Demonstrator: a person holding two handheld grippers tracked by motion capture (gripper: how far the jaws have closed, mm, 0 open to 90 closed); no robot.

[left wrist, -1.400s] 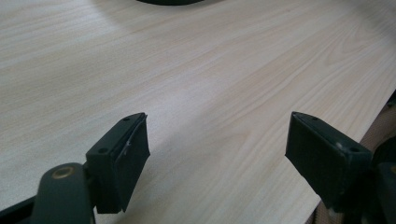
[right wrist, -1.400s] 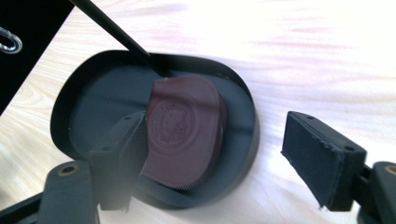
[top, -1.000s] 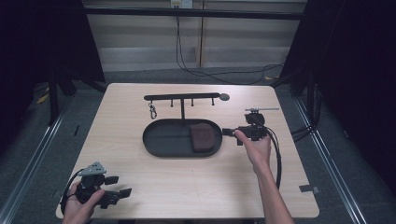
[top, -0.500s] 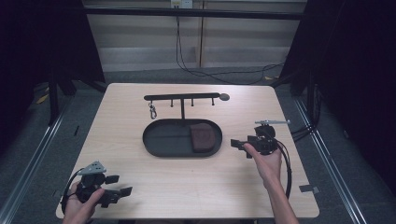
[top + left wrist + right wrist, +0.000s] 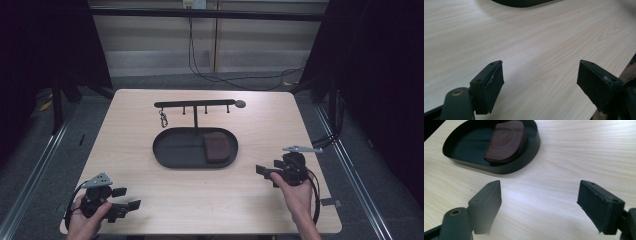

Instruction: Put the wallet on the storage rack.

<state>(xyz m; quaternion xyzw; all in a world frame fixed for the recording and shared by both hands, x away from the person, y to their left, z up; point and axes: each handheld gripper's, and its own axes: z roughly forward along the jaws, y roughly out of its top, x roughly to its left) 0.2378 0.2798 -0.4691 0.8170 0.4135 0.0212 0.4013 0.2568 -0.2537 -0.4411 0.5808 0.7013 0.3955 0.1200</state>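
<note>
A black oval tray (image 5: 175, 150) sits mid-table with a brown leather pouch (image 5: 216, 148) lying in its right half. Behind it stands a black hook rack (image 5: 195, 105), and a keyring (image 5: 163, 119) hangs from its left hook. My right gripper (image 5: 266, 173) rests open at the near right, pointing left toward the tray and holding nothing. In the right gripper view the open gripper (image 5: 539, 203) faces the tray (image 5: 506, 170) and pouch (image 5: 506, 140) from a short distance. My left gripper (image 5: 126, 198) is open at the near left corner, and in its own view (image 5: 540, 82) it is over bare wood.
The wooden table (image 5: 240, 200) ends close behind both hands. Dark floor, metal rails and cables surround it. The tray's rim (image 5: 521, 2) peeks in at the top of the left gripper view.
My right gripper has pulled back from the tray's right end toward the near right of the table, still open. The left gripper has stayed put.
</note>
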